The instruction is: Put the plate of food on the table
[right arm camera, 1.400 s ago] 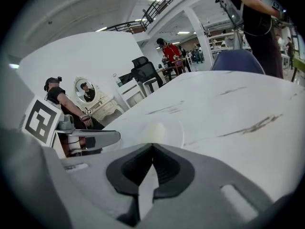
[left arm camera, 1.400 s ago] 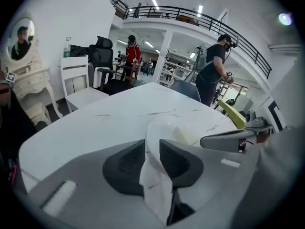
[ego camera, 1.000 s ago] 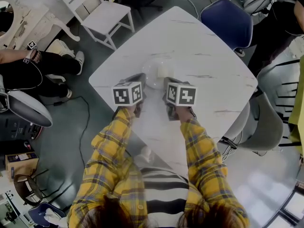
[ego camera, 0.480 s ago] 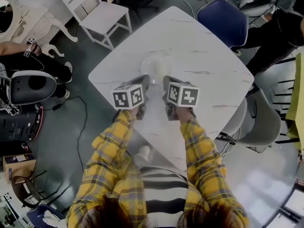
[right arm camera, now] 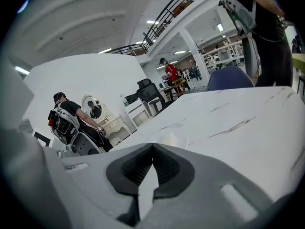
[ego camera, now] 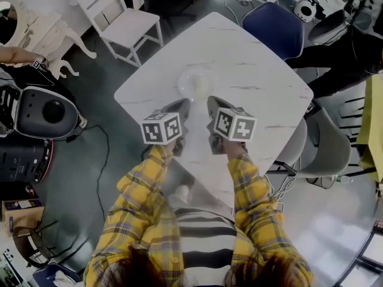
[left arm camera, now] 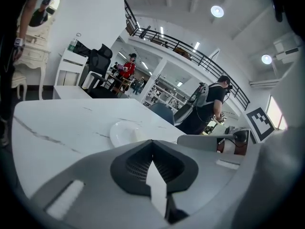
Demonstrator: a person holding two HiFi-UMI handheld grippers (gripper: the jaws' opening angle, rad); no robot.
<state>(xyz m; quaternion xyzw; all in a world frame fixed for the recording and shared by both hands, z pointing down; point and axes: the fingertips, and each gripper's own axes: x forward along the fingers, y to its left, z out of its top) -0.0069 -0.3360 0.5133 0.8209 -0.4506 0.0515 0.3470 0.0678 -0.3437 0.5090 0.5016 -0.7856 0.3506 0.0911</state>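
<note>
Holds the left tongs (ego camera: 181, 105) shut, tips pressed together with nothing between them. Holds the right tongs (ego camera: 213, 103) shut and empty too, just beside the left, both over the near half of the worktop (ego camera: 257, 58). Carries a marker cube (ego camera: 160, 128) on each, ahead of yellow checked sleeves (ego camera: 140, 184). Points both tongs toward the plate (ego camera: 194, 84), clear of it and not touching.

Shows the plate lying flat on the white, grey-veined worktop, near its middle and a little toward the left edge, with a pale lump of food (ego camera: 202, 88) on it; cannot tell what kind. Shows the same plate just beyond the closed tips in the left gripper view and in the right gripper view.

Around the worktop: a white chair (ego camera: 128, 20) off the far left side, a blue chair (ego camera: 278, 23) at the far right, a grey chair (ego camera: 329, 148) along the right. Farther out, people (ego camera: 341, 70) on a grey floor (ego camera: 90, 160).
</note>
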